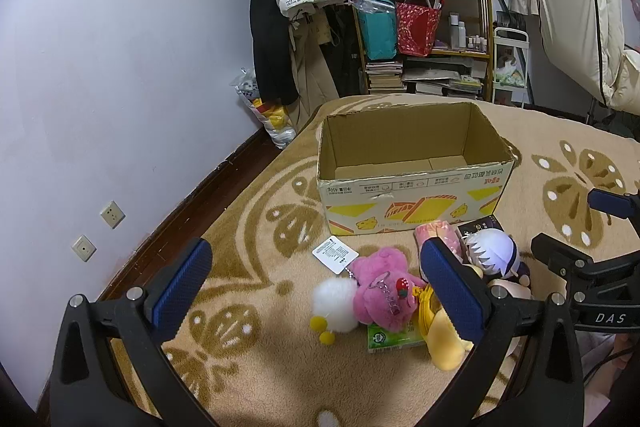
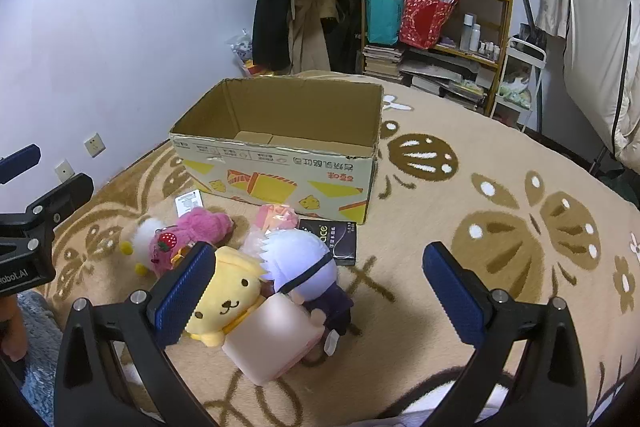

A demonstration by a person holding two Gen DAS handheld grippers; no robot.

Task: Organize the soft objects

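Observation:
An open cardboard box (image 1: 412,203) (image 2: 280,183) with nothing inside stands on the patterned blanket. In front of it lies a heap of soft toys: a pink plush (image 1: 380,291) (image 2: 200,231) with a strawberry charm, a white fluffy toy (image 1: 334,301) (image 2: 146,233), a yellow dog plush (image 2: 228,299) (image 1: 444,339), and a white-haired doll (image 1: 494,253) (image 2: 304,267). My left gripper (image 1: 316,287) is open, held above the pink plush. Over the yellow dog and the doll, my right gripper (image 2: 320,287) also stands open.
A pale pink block (image 2: 272,335) rests against the dog plush. A black packet (image 2: 332,235) and a green packet (image 1: 394,339) lie among the toys. A shelf (image 1: 424,39) with bags and books, hanging coats and a wall stand behind the bed.

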